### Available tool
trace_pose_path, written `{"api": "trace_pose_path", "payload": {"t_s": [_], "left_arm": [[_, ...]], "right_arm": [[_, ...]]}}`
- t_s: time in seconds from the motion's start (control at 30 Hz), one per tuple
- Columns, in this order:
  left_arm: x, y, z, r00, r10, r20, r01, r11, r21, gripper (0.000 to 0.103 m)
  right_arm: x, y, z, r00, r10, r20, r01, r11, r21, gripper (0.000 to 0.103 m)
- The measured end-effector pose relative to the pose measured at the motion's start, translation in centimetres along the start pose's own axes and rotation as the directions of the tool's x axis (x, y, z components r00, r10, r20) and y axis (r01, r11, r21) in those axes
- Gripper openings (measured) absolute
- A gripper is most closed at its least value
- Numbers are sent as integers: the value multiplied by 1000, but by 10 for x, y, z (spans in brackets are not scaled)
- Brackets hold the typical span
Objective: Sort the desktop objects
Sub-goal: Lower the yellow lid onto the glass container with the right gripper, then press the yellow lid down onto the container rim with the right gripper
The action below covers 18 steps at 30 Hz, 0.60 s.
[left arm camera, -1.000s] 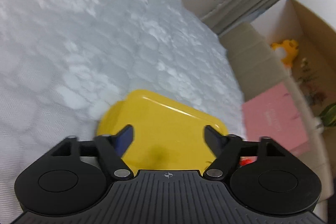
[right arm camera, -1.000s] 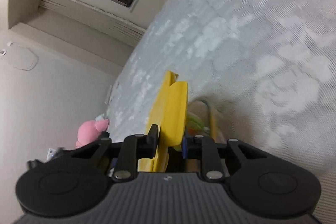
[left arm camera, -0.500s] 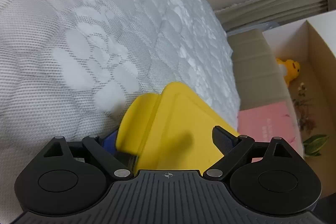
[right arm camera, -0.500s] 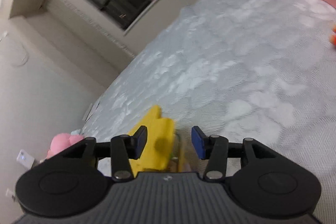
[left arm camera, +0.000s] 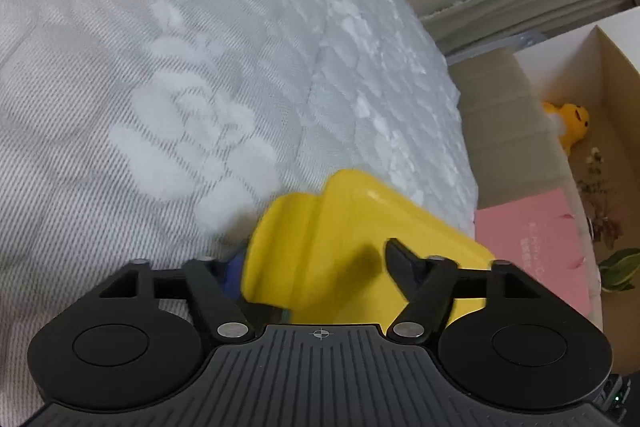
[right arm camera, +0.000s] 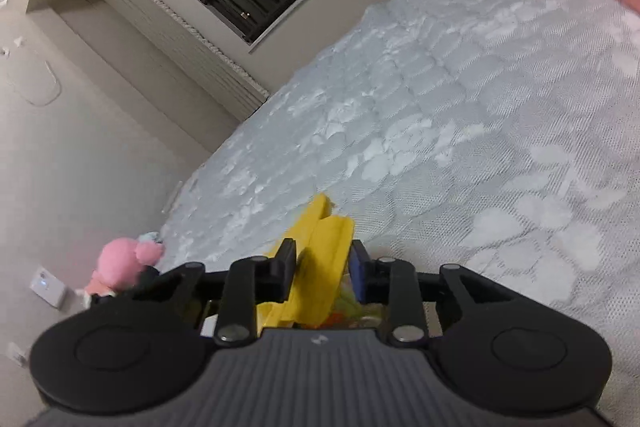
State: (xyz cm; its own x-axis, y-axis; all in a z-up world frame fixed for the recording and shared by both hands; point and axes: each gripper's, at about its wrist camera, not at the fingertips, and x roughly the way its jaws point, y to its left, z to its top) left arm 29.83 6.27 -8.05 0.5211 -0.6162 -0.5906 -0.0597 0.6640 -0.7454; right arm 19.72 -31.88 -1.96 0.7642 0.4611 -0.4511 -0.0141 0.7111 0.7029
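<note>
We held a yellow lid (left arm camera: 352, 243) between our 2 grippers, low in both frames, over a grey-white quilted mattress (left arm camera: 180, 75).

In the left wrist view the lid lay broad and flat across the bottom centre, its long axis running from lower left to lower right of the frame, with a rounded tab at the left end. The left gripper (left arm camera: 316, 267) straddled that tab end: its jaws were closing with the lid between them, the left finger's blue pad against the tab's edge, the right finger (left arm camera: 404, 267) lying over the yellow face. We could not tell whether both pads had yet pressed home.

In the right wrist view the same lid (right arm camera: 324, 255) stood edge-on, a thin yellow blade rising toward the frame's centre. The right gripper (right arm camera: 323, 265) was closing on that edge, both pads at or very near the plastic.

We judged that the next move turned on this: the lid's flat face met the left tool and its thin edge met the right, so the right had the surer pinch.

Only the right view showed a clear container (right arm camera: 352, 307) with coloured contents under the lid, and a pink plush (right arm camera: 124, 263) at lower left. Only the left view showed a pink box (left arm camera: 532, 243) and a yellow plush (left arm camera: 572, 123) at right.
</note>
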Motion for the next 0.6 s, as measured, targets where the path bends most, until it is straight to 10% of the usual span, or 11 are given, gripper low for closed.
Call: {"api": "trace_pose_path", "payload": {"t_s": [0.27,0.6], "left_arm": [[-34,-10,-9,999,13,49,-16,999,47,69],[-36,-36,-69,966,225,128,-251,932,259,81]], "right_arm": [[-6,18,-3,1000,11,1,-11,996,-86,29],[-1,-35,-49,996,-85,16,86,995,-59,36]]}}
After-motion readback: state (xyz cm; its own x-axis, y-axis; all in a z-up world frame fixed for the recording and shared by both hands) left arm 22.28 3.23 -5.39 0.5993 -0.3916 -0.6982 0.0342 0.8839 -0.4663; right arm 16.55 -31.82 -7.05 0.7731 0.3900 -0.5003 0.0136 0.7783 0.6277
